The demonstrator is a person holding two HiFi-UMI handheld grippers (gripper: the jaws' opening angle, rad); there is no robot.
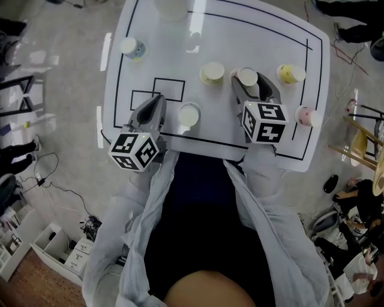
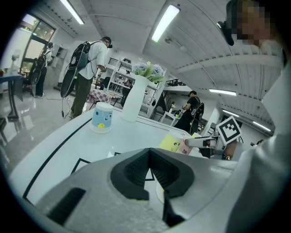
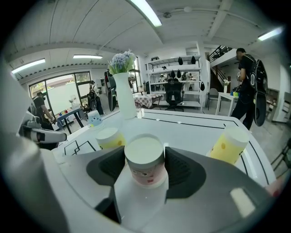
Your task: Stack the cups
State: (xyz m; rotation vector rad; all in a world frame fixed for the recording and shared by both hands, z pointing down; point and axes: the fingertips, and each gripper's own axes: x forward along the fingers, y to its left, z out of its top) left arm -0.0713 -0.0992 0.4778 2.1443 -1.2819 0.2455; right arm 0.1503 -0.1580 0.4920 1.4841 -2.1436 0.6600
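- We find bare table [image 1: 162, 60] between the blue cup [image 1: 132, 47] and the middle yellow cup [image 1: 212, 73].
- A white cup [image 1: 189, 114] stands just right of our left gripper [image 1: 157, 102].
- Our right gripper [image 1: 249, 84], gripping a pink cup [image 1: 247, 75], sits between that yellow cup and a second yellow cup [image 1: 291, 74].

The left tool [image 1: 157, 101] points forward with jaws together, while the right tool [image 1: 248, 79] seemingly clamps a pink cup [image 3: 144, 157].

Right gripper view: white ribbed ceiling, strip light [image 3: 144, 12] at 12 o'clock; windows [image 3: 61, 98] at 9; white shelving [image 3: 175, 75] centre. Head view: pale glossy floor [image 1: 66, 54] at 10, black cable [image 1: 60, 189] at 8, white storage unit [image 1: 60, 249] at 7.
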